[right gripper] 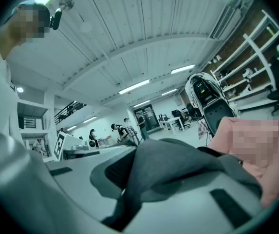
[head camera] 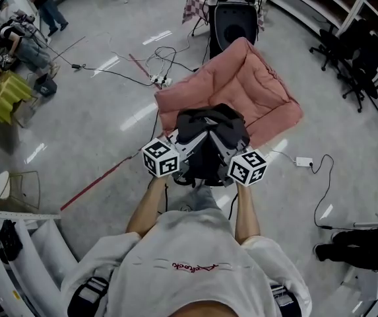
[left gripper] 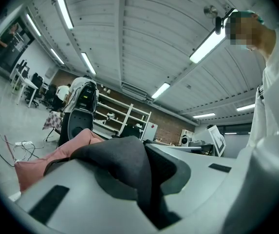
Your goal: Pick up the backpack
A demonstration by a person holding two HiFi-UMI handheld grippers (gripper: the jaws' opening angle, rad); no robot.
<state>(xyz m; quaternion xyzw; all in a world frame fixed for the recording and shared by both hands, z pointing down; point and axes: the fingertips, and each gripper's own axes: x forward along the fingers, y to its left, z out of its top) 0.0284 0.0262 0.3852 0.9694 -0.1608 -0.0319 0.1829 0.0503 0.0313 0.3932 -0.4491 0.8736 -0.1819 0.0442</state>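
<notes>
A black backpack (head camera: 210,137) hangs in front of the person, over the near edge of a pink cushion (head camera: 241,84) on the floor. My left gripper (head camera: 182,156) is shut on a dark fabric strap (left gripper: 129,167) of the backpack, which runs down between its jaws. On the other side my right gripper (head camera: 225,160) is shut on a second dark strap (right gripper: 173,172). Both grippers point level, side by side, their marker cubes toward the person. The lower part of the backpack is hidden behind the grippers.
Cables (head camera: 156,65) and a power strip lie on the floor beyond the cushion, a white adapter (head camera: 303,162) with its cord at the right. A black speaker-like stand (head camera: 231,18) rises behind the cushion. Office chairs (head camera: 353,58) stand at the right, people at the far left.
</notes>
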